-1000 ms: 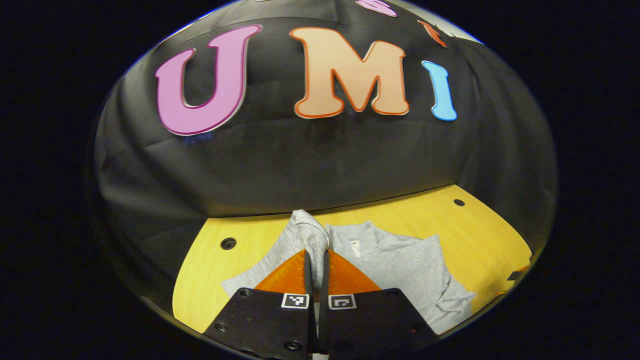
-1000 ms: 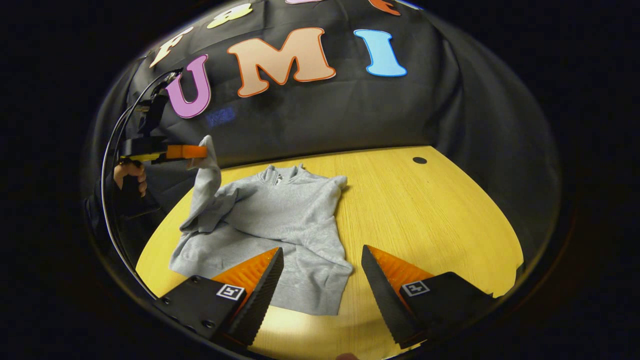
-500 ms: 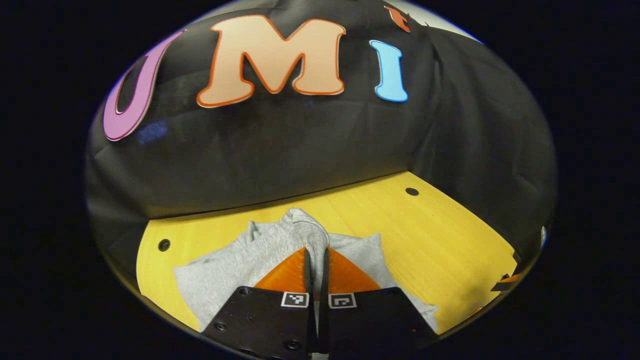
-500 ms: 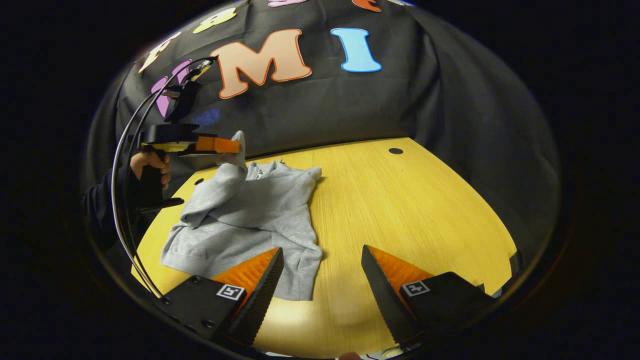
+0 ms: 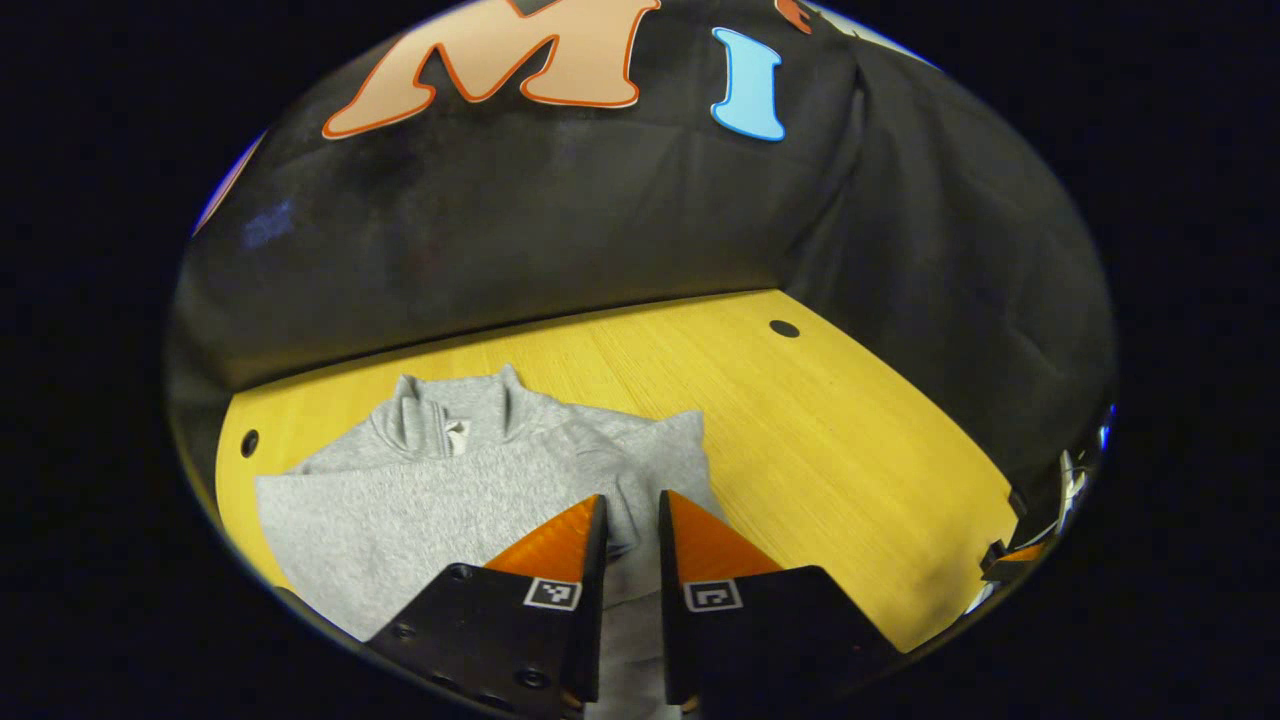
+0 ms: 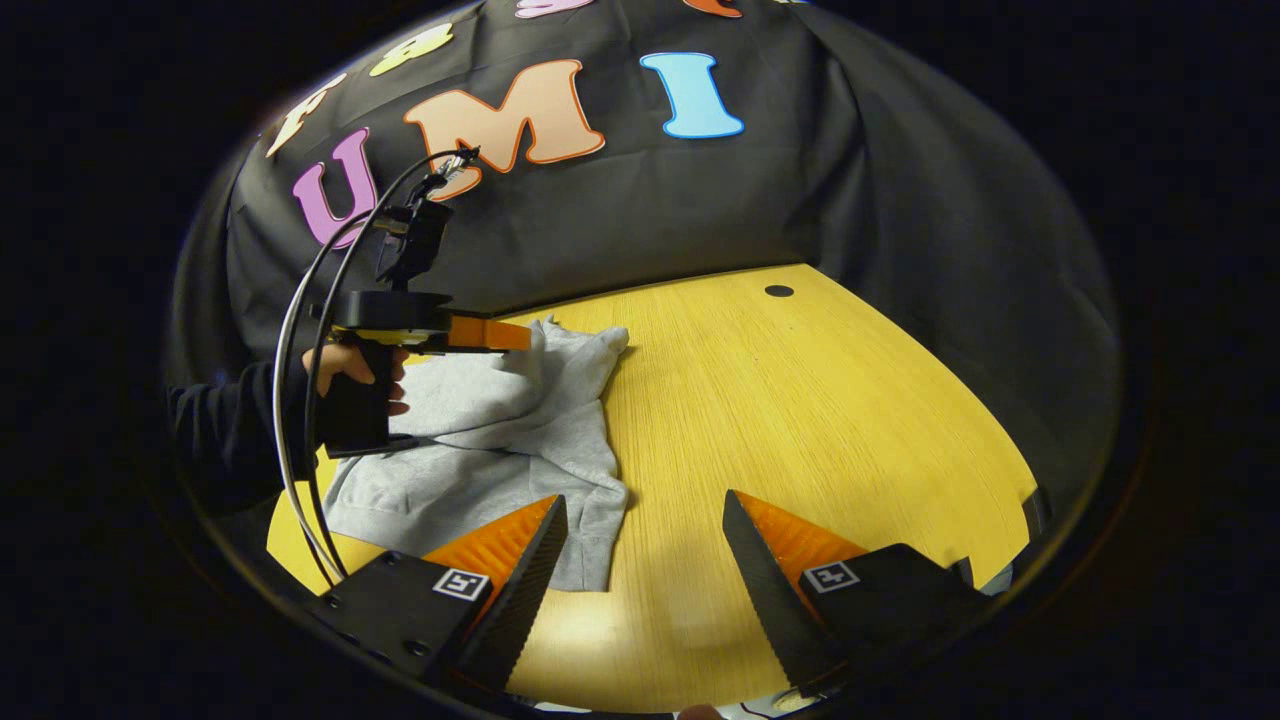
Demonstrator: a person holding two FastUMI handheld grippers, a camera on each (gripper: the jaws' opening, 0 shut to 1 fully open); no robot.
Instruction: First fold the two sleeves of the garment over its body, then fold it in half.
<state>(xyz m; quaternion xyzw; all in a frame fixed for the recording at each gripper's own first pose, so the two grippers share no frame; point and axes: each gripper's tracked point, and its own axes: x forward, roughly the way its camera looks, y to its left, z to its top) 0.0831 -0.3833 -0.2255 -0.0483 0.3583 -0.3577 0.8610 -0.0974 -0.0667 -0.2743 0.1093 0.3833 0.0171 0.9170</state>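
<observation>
The grey garment (image 5: 470, 480) lay flat on the yellow counter (image 5: 830, 450), collar (image 5: 440, 415) toward the black cloth wall. In the left gripper view, the left hand-held gripper (image 5: 632, 520) stood directly above the garment's near right portion, its two orange fingers (image 5: 560, 540) parted by a narrow gap and gripping nothing; grey fabric showed through the gap beneath them. A sleeve (image 5: 600, 465) lay folded across the body of the garment just ahead of these fingers. Beyond the garment, to the right of this gripper, the counter carried a small dark hole (image 5: 784, 328), and another hole (image 5: 249, 442) lay at the far left edge.

In the right gripper view, the right hand-held gripper (image 6: 640, 550) hovered over bare counter with its fingers (image 6: 520, 560) spread wide and nothing between them. The garment (image 6: 500, 430) lay ahead and to the left of it, its lower hem near the left finger. Farther off on that side, the left hand-held gripper (image 6: 500, 335) was seen from the side over the garment, held by a hand (image 6: 350, 365) in a dark sleeve (image 6: 225, 425), with black cables (image 6: 300, 400) looping from its body. Whether its fingertips touched the fabric could not be determined from this view.
</observation>
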